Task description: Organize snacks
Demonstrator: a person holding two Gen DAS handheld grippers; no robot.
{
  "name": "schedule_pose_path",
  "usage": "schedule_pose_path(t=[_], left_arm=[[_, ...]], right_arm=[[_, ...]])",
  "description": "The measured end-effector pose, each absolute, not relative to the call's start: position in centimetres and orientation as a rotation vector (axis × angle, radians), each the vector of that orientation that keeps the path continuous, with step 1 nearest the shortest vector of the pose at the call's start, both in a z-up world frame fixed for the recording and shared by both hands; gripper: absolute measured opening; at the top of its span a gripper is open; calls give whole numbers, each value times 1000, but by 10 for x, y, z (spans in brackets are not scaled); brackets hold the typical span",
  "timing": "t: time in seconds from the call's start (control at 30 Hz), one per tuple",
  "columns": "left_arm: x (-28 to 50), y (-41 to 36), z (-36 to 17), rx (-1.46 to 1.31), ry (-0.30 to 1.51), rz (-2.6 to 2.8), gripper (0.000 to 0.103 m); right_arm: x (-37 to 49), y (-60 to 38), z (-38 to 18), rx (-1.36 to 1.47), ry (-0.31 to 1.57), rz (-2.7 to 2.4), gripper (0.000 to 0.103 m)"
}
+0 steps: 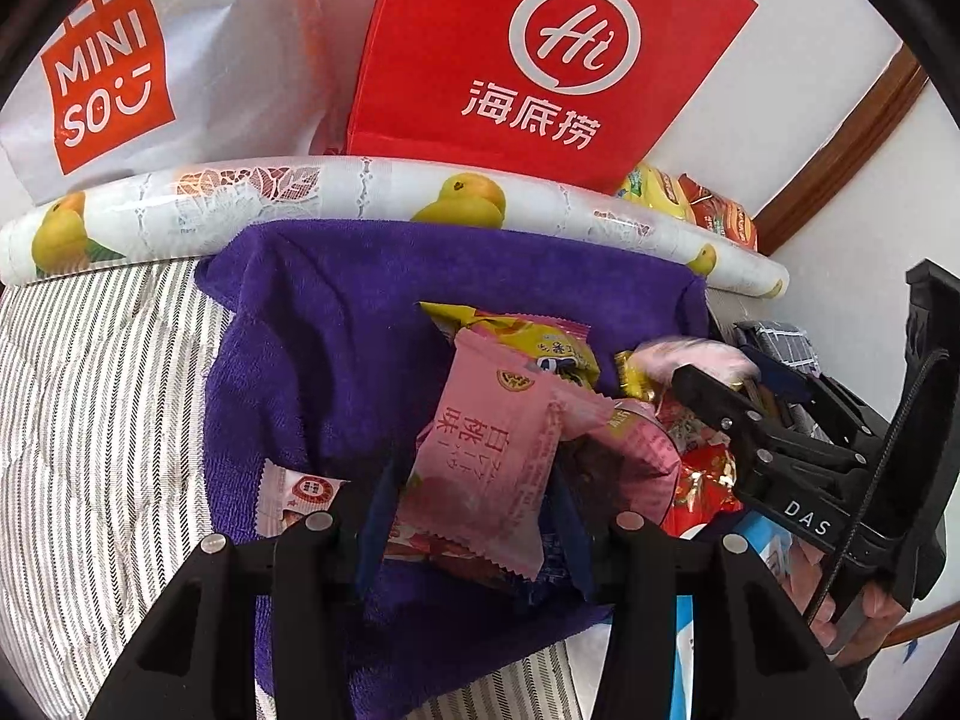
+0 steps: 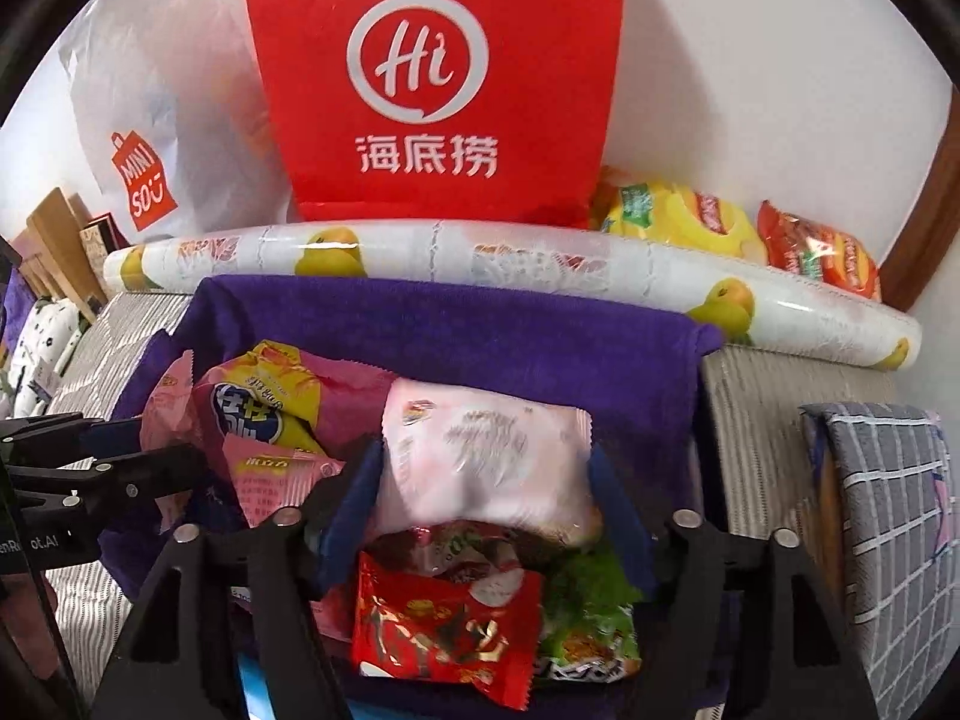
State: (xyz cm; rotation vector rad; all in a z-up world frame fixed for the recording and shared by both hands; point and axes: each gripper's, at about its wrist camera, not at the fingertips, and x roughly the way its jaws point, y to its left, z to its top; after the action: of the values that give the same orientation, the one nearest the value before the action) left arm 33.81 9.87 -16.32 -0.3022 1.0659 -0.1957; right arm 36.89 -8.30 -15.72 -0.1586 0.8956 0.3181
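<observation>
While the left claw (image 1: 474,480) is clamping an upright pink peach packet (image 1: 486,456), the right claw (image 2: 486,480) is standing released around a pale pink packet (image 2: 486,456) lying crosswise; its long axis is spanning the blue pads.

Home bedroom — striped bedding (image 1: 90,420), shopping bags (image 2: 432,90)

A striped bed (image 1: 102,420) is carrying a purple towel (image 1: 336,324) with snack packets (image 2: 444,612) lying on it, a fruit-print roll (image 2: 540,270) just behind, and a grey checked cloth (image 2: 888,504) beside the towel.
</observation>
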Motion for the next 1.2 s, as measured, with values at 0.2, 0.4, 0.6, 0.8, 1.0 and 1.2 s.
schedule_pose_path(t=[0.2,0.4,0.6,0.8,1.0,1.2], left_arm=[[333,98,-153,-291,1043,-223,60],[329,90,-140,-238,1012,-211,66],[314,87,-128,-233,982,-189,70],[294,81,-119,-212,981,-164,70],[267,79,-103,-210,968,-144,71],[232,74,-82,-196,932,-125,80]], right_arm=[[358,-90,-139,-142,838,308,78],[344,-96,-128,-89,836,312,79],[323,-109,-122,-64,863,306,79],[302,-122,-112,-29,867,291,79],[274,-134,-97,9,859,265,79],[238,-141,-76,30,843,248,79]])
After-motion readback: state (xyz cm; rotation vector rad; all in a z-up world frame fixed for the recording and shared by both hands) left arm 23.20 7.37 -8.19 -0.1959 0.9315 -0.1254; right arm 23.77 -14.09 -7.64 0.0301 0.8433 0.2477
